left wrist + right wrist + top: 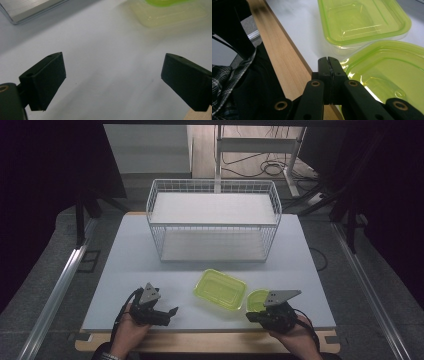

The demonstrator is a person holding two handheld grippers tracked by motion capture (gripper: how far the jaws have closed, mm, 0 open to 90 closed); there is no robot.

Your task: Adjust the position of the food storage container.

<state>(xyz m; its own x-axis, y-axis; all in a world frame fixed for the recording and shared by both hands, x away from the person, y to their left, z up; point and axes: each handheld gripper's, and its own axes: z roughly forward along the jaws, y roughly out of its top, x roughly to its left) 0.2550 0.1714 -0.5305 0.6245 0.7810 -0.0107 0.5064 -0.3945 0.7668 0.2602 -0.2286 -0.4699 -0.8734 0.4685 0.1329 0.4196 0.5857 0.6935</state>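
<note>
Two clear yellow-green plastic containers lie on the white table near its front. The larger rectangular one (220,289) (362,20) lies tilted at the centre. The second (256,299) (392,72) is to its right, partly covered by my right gripper (250,316). In the right gripper view, that gripper (329,60) has its jaws pressed together right beside the second container's rim, with nothing seen between them. My left gripper (171,312) (113,67) rests left of the containers, jaws wide apart over bare table, with a container (165,12) farther off.
A white wire basket (213,220) with two levels stands at the back centre of the table (125,265). A wooden strip (210,341) (279,55) runs along the front edge. A metal rail (55,290) lies on the floor at left. A sleeve (244,85) is near the wood.
</note>
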